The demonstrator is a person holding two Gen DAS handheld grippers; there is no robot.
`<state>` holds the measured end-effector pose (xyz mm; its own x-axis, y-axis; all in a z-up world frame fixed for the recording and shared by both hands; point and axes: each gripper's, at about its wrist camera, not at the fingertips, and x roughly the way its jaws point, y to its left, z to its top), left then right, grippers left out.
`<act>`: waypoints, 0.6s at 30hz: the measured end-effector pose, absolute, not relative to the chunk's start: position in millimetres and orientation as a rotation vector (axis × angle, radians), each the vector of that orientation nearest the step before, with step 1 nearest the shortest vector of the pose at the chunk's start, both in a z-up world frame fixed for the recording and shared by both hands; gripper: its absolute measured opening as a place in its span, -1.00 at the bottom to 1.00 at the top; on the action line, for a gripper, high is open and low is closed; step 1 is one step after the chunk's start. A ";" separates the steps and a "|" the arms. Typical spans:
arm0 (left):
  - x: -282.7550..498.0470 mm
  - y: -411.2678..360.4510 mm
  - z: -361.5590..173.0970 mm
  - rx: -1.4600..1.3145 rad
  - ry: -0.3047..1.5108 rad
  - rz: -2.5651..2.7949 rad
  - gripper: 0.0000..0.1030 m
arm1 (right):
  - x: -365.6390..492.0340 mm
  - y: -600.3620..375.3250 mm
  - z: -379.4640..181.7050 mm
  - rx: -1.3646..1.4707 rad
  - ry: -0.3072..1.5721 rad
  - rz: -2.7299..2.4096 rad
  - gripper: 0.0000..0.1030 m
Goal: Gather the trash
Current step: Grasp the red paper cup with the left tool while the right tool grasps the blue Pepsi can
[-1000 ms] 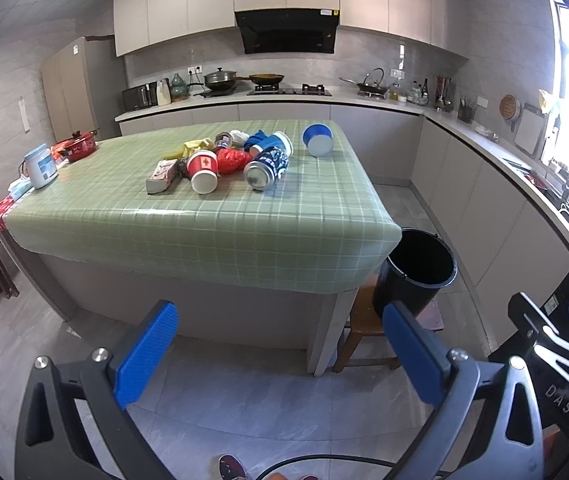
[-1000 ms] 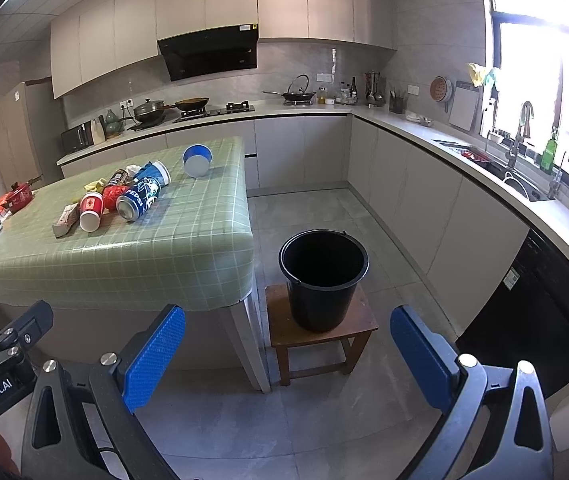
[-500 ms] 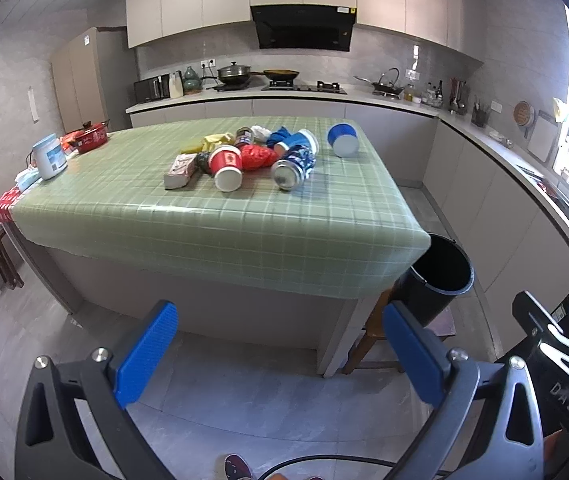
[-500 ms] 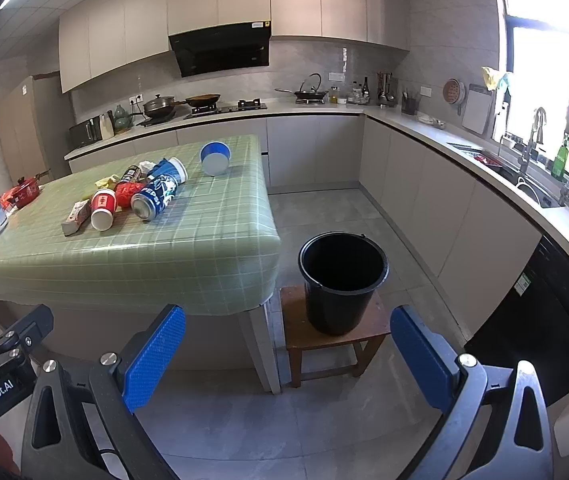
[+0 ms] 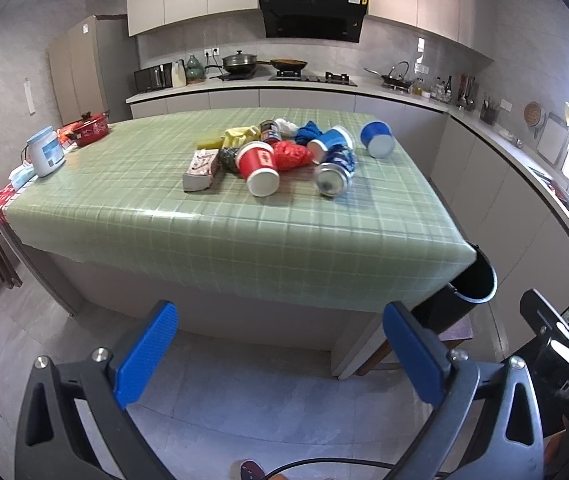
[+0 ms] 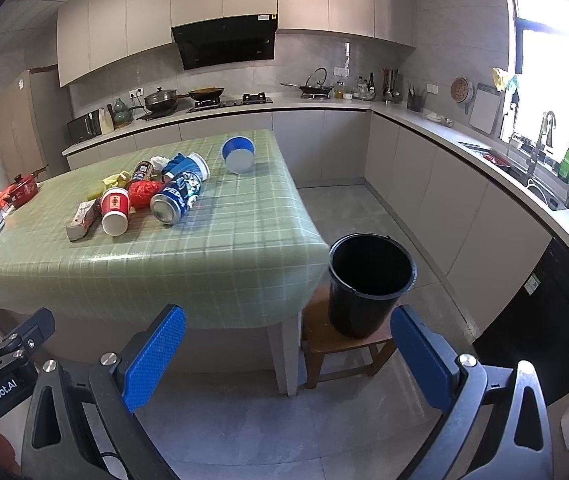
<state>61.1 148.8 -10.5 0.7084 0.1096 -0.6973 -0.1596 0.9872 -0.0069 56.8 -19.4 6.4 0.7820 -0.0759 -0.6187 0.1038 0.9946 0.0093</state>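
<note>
On the green checked table point(image 6: 212, 248) lies a Pepsi can point(image 6: 175, 198); both grippers' jaws spread, empty

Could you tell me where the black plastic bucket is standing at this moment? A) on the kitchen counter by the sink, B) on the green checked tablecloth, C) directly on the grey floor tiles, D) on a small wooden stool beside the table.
D: in the right wrist view the black plastic bucket stands upright on the small wooden stool, next to the corner of the table with the green checked tablecloth.
</note>
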 end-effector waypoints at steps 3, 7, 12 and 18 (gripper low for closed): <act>72.7 166.9 -13.1 -0.066 0.777 0.148 1.00 | 69.5 -0.1 4.9 0.048 0.671 -0.104 1.00; 89.0 189.2 -16.4 -0.057 0.787 0.147 1.00 | 86.5 22.7 2.4 0.052 0.681 -0.115 1.00; 116.7 213.6 -21.1 -0.075 0.795 0.163 1.00 | 108.5 44.5 0.7 0.047 0.691 -0.123 1.00; 157.1 227.3 -29.6 -0.092 0.804 0.196 1.00 | 151.9 61.3 -4.2 0.029 0.704 -0.100 1.00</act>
